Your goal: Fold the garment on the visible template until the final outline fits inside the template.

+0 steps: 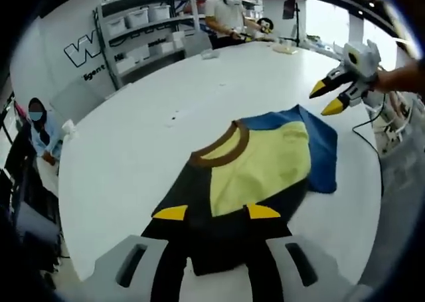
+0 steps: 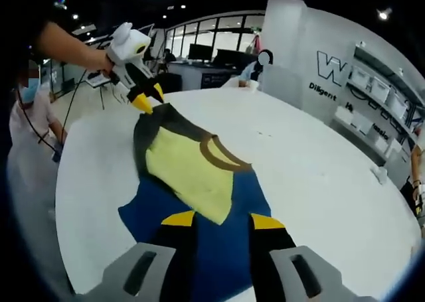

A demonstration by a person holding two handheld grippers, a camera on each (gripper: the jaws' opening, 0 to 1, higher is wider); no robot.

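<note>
Yellow-tipped left gripper [image 1: 216,212] jaws spread over garment [image 1: 259,169] lying on white table [image 1: 133,149], gripping nothing. Right gripper [image 2: 222,219] likewise open above the blue part; contact with cloth possibly, unclear.

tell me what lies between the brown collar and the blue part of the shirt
The yellow panel lies between the brown collar and the blue part, as the left gripper view shows.
</note>
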